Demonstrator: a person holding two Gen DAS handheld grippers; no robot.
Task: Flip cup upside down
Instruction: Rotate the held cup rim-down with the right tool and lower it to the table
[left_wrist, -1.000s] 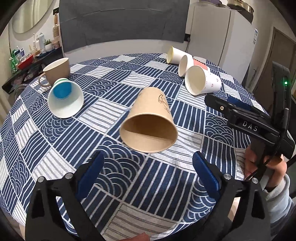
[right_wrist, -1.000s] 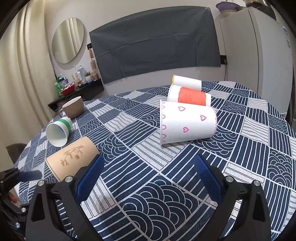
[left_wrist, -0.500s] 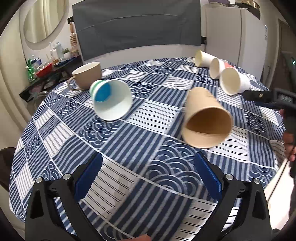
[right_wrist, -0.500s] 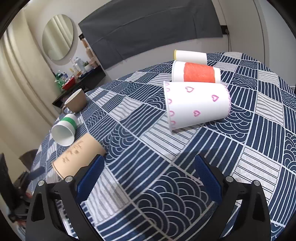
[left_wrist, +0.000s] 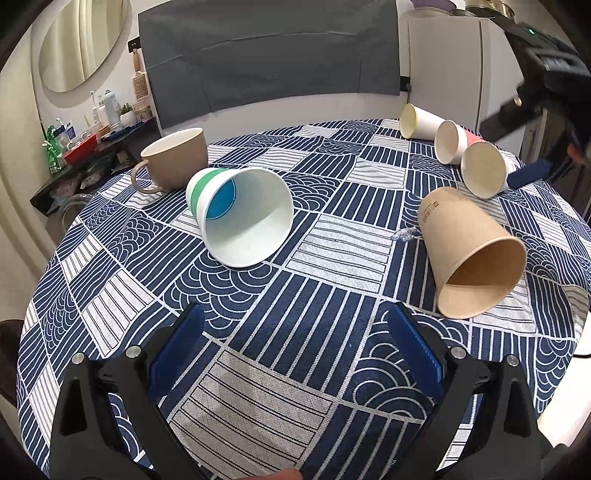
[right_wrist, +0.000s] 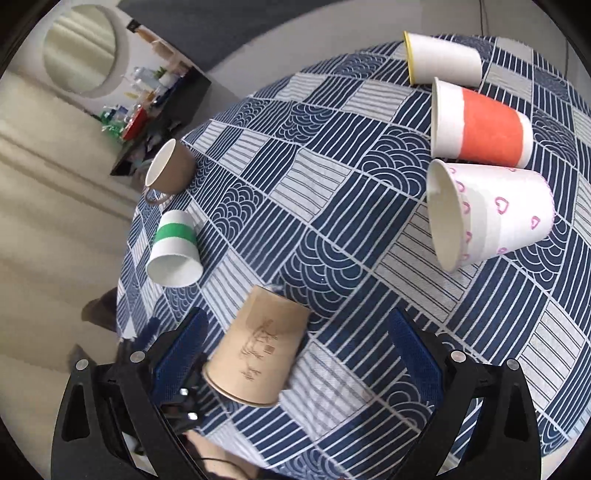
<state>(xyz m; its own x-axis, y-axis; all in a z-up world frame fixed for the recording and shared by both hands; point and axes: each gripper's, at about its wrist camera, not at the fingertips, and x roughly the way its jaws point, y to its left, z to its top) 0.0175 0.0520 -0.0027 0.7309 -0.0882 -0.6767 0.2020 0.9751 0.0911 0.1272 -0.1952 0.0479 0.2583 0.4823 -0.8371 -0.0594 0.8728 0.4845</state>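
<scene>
Lying on its side at 2 o'clock from your left tongs (left_wrist: 295, 354), the brown paper cup (left_wrist: 469, 254) rests on the tabletop (left_wrist: 332, 206); both tongs (right_wrist: 295, 354) are released.

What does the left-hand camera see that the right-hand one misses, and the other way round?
Only the left wrist view looks into the open mouths: the blue bottom inside the green-banded cup and the hollow of the brown paper cup.

Only the right wrist view shows the outsides: pink hearts on the heart cup, the orange-banded cup and a drawing on the brown cup.

Both show five paper cups lying on their sides, the upright tan mug, the blue patterned tablecloth, and open jaws.
</scene>
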